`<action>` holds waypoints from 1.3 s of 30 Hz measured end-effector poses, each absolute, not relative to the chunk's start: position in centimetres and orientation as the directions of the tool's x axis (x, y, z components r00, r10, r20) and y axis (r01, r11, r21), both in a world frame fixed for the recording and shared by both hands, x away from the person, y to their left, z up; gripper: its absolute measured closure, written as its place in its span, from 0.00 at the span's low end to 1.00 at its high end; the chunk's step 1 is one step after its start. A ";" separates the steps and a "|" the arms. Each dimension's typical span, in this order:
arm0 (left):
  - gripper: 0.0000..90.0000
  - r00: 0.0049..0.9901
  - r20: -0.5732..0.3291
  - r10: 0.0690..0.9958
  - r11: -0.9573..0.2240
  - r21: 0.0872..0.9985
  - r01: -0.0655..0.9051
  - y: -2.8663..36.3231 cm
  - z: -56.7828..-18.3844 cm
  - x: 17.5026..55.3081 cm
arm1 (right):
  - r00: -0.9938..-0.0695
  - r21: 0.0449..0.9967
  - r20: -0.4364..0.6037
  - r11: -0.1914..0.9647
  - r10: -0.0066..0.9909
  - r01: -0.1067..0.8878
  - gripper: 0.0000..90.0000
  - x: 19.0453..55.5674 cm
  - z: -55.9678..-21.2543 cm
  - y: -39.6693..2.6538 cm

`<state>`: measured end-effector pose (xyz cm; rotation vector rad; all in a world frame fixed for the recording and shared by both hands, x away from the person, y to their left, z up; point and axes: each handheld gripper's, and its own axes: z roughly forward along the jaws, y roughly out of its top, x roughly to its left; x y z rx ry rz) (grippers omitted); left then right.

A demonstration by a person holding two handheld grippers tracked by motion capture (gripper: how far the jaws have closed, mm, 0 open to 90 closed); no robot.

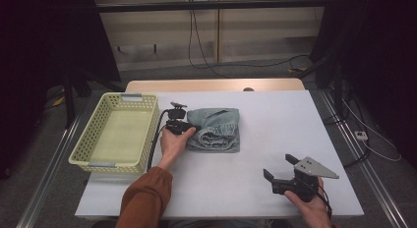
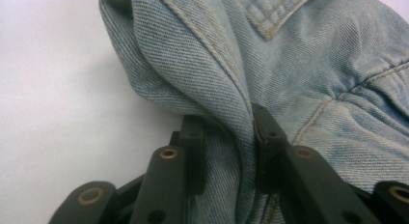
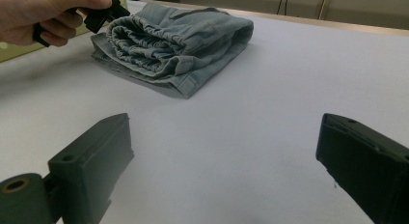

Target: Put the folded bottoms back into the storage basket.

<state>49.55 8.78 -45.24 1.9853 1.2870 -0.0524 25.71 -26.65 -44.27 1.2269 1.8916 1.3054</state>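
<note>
Light blue folded jeans (image 1: 216, 127) lie left of centre on the white table (image 1: 280, 120). My left gripper (image 1: 189, 128) is at their left edge, and a hand holds it from the near side. In the left gripper view, its two black jaws pinch a raised fold of the denim (image 2: 289, 64) at the left gripper (image 2: 229, 120). My right gripper (image 1: 279, 165) rests near the front right of the table, jaws wide apart with nothing between them. From the right gripper (image 3: 224, 137), the jeans (image 3: 178, 45) lie farther off with the left gripper (image 3: 103, 11) at their edge.
A pale yellow perforated basket (image 1: 123, 96) stands at the table's left side, right beside the left hand, with nothing in it. Cables hang over the floor behind the table. White tabletop stretches between the jeans and my right gripper.
</note>
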 end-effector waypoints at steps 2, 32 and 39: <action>0.81 0.505 -0.391 0.769 -0.224 0.575 0.787 8.7 -45.1 49.5 | -0.446 0.917 0.068 0.120 0.892 0.380 0.06 25.7 -44.3 -26.7; 0.83 0.645 -0.329 0.690 -0.275 0.705 0.654 8.1 -40.5 48.0 | -0.445 0.919 0.076 0.111 0.892 0.379 0.07 25.6 -44.2 -26.8; 0.83 0.687 -0.293 0.664 -0.296 0.741 0.602 7.5 -38.8 47.1 | -0.443 0.918 0.067 0.119 0.894 0.377 0.07 25.6 -44.2 -26.8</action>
